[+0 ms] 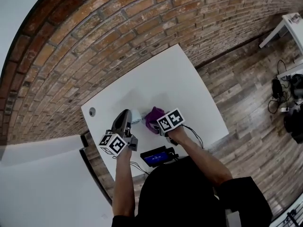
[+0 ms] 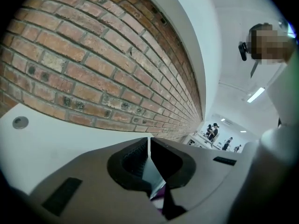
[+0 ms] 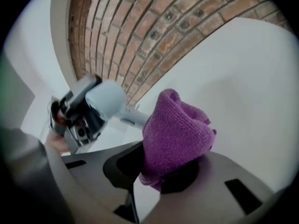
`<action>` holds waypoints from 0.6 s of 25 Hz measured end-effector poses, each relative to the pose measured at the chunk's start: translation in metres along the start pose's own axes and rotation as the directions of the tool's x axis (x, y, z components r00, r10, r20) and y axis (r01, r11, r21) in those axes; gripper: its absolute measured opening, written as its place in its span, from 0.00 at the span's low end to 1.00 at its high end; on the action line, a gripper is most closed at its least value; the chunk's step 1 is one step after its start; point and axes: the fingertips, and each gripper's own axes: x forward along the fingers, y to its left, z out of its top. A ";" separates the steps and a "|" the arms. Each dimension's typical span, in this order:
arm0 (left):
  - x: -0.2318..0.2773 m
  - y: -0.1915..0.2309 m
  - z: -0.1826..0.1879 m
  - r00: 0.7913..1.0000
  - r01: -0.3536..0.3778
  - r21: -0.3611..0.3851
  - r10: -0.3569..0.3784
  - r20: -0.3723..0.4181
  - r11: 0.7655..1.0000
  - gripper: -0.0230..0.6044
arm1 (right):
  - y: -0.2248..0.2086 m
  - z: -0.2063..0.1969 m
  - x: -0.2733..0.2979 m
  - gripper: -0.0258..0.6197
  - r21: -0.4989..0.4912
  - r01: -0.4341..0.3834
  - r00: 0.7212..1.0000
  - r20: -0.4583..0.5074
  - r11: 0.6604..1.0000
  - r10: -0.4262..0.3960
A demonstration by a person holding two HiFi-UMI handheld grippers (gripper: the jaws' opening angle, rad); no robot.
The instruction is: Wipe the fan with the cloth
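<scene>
My left gripper (image 1: 126,119) hangs over the white table (image 1: 180,79) with its jaws shut on a small pale fan (image 1: 137,120). In the left gripper view a thin pale strip of the fan (image 2: 152,171) shows between the shut fingers of that gripper (image 2: 149,142). In the right gripper view the fan (image 3: 106,98) juts from that gripper, and its stalk runs to the purple cloth (image 3: 175,129). My right gripper (image 3: 159,172) is shut on the bunched cloth (image 1: 152,118), which hides its fingertips. The cloth is up against the fan.
A brick wall (image 1: 94,37) runs along the table's far side. A round grommet (image 1: 92,111) sits near the table's left corner. At the table's near edge lies a dark device with a blue screen (image 1: 156,156), with cables. Equipment (image 1: 289,103) lies on the wooden floor at the right.
</scene>
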 end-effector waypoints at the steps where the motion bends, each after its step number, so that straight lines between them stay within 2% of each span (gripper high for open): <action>1: -0.001 0.000 -0.002 1.000 0.001 -0.009 -0.001 -0.001 1.000 0.05 | 0.005 0.019 -0.011 0.13 0.010 -0.016 0.997 0.070 1.000 0.016; 2: -0.003 -0.001 -0.003 1.000 0.001 -0.019 -0.001 0.004 1.000 0.05 | 0.014 0.042 -0.023 0.13 0.011 -0.054 0.986 0.157 0.998 0.052; 3: -0.004 -0.001 -0.004 1.000 0.001 -0.030 -0.001 0.012 1.000 0.05 | 0.027 0.065 -0.037 0.13 0.005 -0.112 0.962 0.250 0.994 0.108; 5: -0.006 0.000 -0.004 0.999 0.002 -0.072 0.001 0.040 0.997 0.05 | 0.061 0.105 -0.061 0.13 -0.042 -0.237 0.886 0.401 0.971 0.233; 6: -0.006 0.000 -0.004 0.998 0.004 -0.098 0.002 0.057 0.995 0.05 | 0.075 0.117 -0.066 0.13 -0.074 -0.277 0.857 0.432 0.958 0.281; 7: -0.007 0.001 -0.004 0.997 0.005 -0.123 0.004 0.074 0.992 0.05 | 0.086 0.121 -0.065 0.13 -0.099 -0.300 0.847 0.430 0.949 0.313; 10: -0.010 0.002 -0.005 0.994 0.000 -0.166 0.018 0.108 0.986 0.05 | 0.089 0.110 -0.047 0.13 -0.080 -0.313 0.867 0.382 0.946 0.320; 12: -0.010 0.001 -0.005 0.994 -0.002 -0.167 0.021 0.111 0.986 0.05 | 0.073 0.103 -0.043 0.13 -0.020 -0.297 0.874 0.398 0.955 0.280; 15: -0.009 0.002 -0.004 0.993 -0.004 -0.162 0.023 0.116 0.987 0.05 | 0.044 0.089 -0.032 0.13 0.053 -0.231 0.909 0.368 0.971 0.196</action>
